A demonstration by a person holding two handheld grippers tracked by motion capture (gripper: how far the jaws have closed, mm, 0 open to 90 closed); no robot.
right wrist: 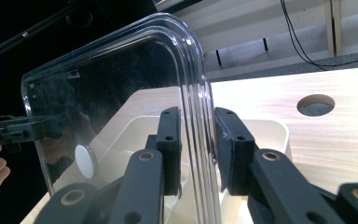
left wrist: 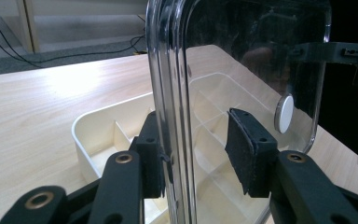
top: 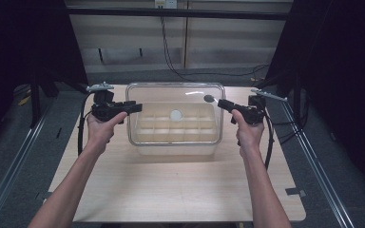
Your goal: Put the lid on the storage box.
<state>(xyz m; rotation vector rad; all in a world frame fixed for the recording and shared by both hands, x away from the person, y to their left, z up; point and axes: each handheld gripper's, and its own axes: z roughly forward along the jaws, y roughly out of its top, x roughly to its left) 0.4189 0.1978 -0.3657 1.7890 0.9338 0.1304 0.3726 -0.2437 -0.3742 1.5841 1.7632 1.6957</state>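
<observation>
My right gripper [right wrist: 193,154] clamps the clear, round-cornered plastic lid [top: 175,114], long axis crosswise, above the cream divided tray [top: 176,137]; my left gripper's [left wrist: 200,154] jaws straddle its edge, loosened.

light: bright tabletop, dark surroundings | glare: on clear lid [top: 175,114] | focus: soft

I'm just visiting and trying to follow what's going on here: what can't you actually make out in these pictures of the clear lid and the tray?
- The tray's compartments: high view, too small and glare-washed to tell if anything lies inside.
- The clear lid: left gripper view, bottom edge cuts it off.
- Left gripper: whether its near pad touches the lid, the rim hides.
- Lid's white round knob: right gripper view, its far side is hidden.
</observation>
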